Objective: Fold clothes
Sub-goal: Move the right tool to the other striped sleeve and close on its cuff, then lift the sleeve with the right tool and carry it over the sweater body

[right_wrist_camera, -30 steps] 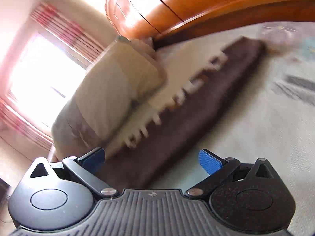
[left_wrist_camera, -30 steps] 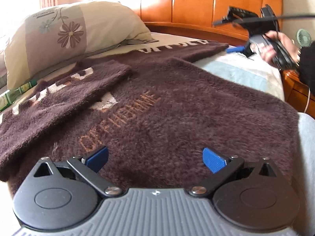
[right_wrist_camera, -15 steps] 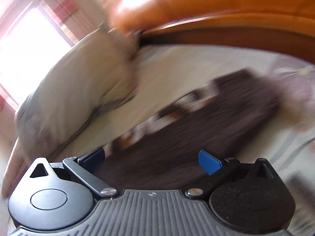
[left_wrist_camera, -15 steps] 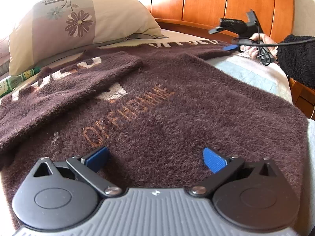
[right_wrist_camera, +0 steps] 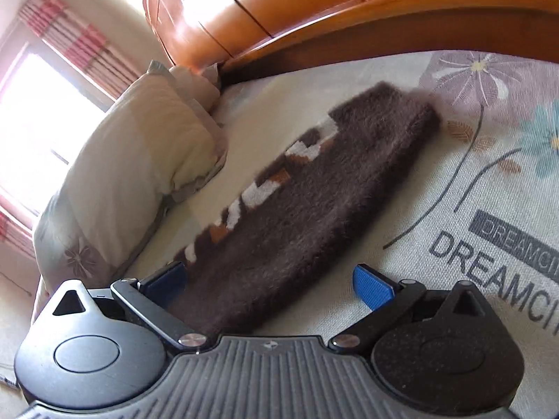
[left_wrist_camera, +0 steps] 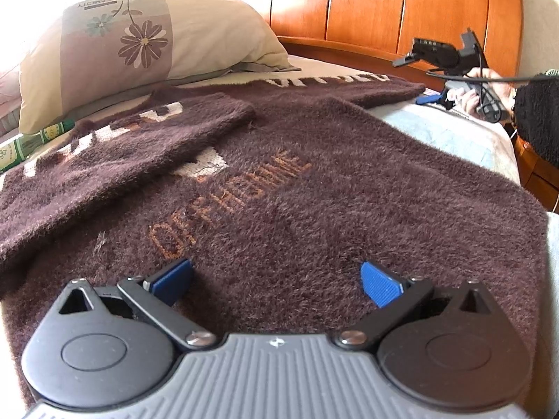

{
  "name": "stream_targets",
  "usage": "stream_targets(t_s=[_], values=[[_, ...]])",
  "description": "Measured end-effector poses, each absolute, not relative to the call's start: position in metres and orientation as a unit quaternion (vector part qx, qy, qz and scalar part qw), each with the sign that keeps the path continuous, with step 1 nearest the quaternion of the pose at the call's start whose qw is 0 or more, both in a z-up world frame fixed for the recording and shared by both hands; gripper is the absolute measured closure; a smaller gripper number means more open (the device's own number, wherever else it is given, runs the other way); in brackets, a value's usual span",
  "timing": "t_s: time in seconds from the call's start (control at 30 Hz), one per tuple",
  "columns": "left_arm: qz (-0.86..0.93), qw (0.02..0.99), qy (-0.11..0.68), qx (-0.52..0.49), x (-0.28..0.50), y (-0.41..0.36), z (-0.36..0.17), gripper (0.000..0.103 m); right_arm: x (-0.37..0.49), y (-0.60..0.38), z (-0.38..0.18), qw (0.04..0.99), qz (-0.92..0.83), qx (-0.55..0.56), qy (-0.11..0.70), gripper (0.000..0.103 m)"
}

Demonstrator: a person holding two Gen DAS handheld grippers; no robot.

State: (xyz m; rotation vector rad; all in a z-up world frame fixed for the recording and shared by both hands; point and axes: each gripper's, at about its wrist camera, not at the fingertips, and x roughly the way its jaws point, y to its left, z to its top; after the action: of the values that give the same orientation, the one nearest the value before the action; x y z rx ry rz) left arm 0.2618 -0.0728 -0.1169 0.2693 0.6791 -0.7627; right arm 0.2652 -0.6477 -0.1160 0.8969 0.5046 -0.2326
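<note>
A fuzzy dark brown sweater (left_wrist_camera: 314, 188) with orange lettering lies spread flat on the bed. Its left sleeve (left_wrist_camera: 132, 153) is folded across the chest. Its other sleeve (right_wrist_camera: 314, 195), with white and orange blocks, stretches out toward the headboard. My left gripper (left_wrist_camera: 276, 279) is open and empty, low over the sweater's hem. My right gripper (right_wrist_camera: 269, 282) is open and empty, just over that outstretched sleeve near its cuff. It also shows in the left wrist view (left_wrist_camera: 433, 99), held in a hand at the far right by the sleeve end.
A floral pillow (left_wrist_camera: 139, 45) leans at the head of the bed, also in the right wrist view (right_wrist_camera: 139, 167). The orange wooden headboard (left_wrist_camera: 384, 10) stands behind. A green bottle (left_wrist_camera: 31, 143) lies at the left. The printed bedsheet (right_wrist_camera: 489, 181) is bare right of the sleeve.
My right gripper has swung and come down closer to the outstretched sleeve; its view is sharp now. My left gripper has shifted slightly over the hem. Both stay open.
</note>
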Motion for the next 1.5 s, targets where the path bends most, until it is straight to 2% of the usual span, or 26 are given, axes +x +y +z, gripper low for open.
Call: stream_targets(t_s=[0.43,0.57,0.67,0.73,0.77,0.8,0.87,0.93,1.13,1.33,1.5], values=[[-0.396,0.862,0.311,0.056,0.277,-0.061,-0.103,0.001,0.287,-0.679,-0.127,0.873,-0.146,0.441,0.148,0.0],[-0.392,0.861,0.317,0.063,0.277,-0.063,-0.109,0.001,0.291,-0.691,-0.128,0.868,-0.159,0.45,0.137,0.004],[-0.394,0.86,0.317,0.065,0.276,-0.063,-0.11,0.001,0.292,-0.701,-0.132,0.864,-0.17,0.455,0.137,0.02],[-0.395,0.859,0.319,0.064,0.276,-0.063,-0.111,0.001,0.29,-0.705,-0.137,0.863,-0.181,0.452,0.135,0.047],[-0.395,0.859,0.319,0.063,0.277,-0.063,-0.112,0.001,0.287,-0.705,-0.141,0.863,-0.188,0.45,0.132,0.054],[-0.395,0.859,0.32,0.062,0.277,-0.063,-0.112,0.001,0.285,-0.706,-0.144,0.863,-0.194,0.447,0.129,0.066],[-0.395,0.859,0.32,0.061,0.277,-0.062,-0.112,0.001,0.28,-0.707,-0.151,0.865,-0.201,0.443,0.122,0.079],[-0.396,0.858,0.321,0.061,0.278,-0.062,-0.113,0.001,0.28,-0.709,-0.153,0.86,-0.207,0.451,0.121,0.086],[-0.396,0.857,0.321,0.068,0.276,-0.062,-0.11,0.001,0.285,-0.712,-0.148,0.848,-0.223,0.456,0.155,0.089],[-0.42,0.852,0.289,0.114,0.265,-0.055,-0.093,0.001,0.305,-0.691,-0.106,0.868,-0.234,0.376,0.222,0.089],[-0.458,0.827,0.297,0.138,0.26,-0.046,-0.085,0.001,0.319,-0.651,-0.064,0.889,-0.215,0.313,0.253,0.089]])
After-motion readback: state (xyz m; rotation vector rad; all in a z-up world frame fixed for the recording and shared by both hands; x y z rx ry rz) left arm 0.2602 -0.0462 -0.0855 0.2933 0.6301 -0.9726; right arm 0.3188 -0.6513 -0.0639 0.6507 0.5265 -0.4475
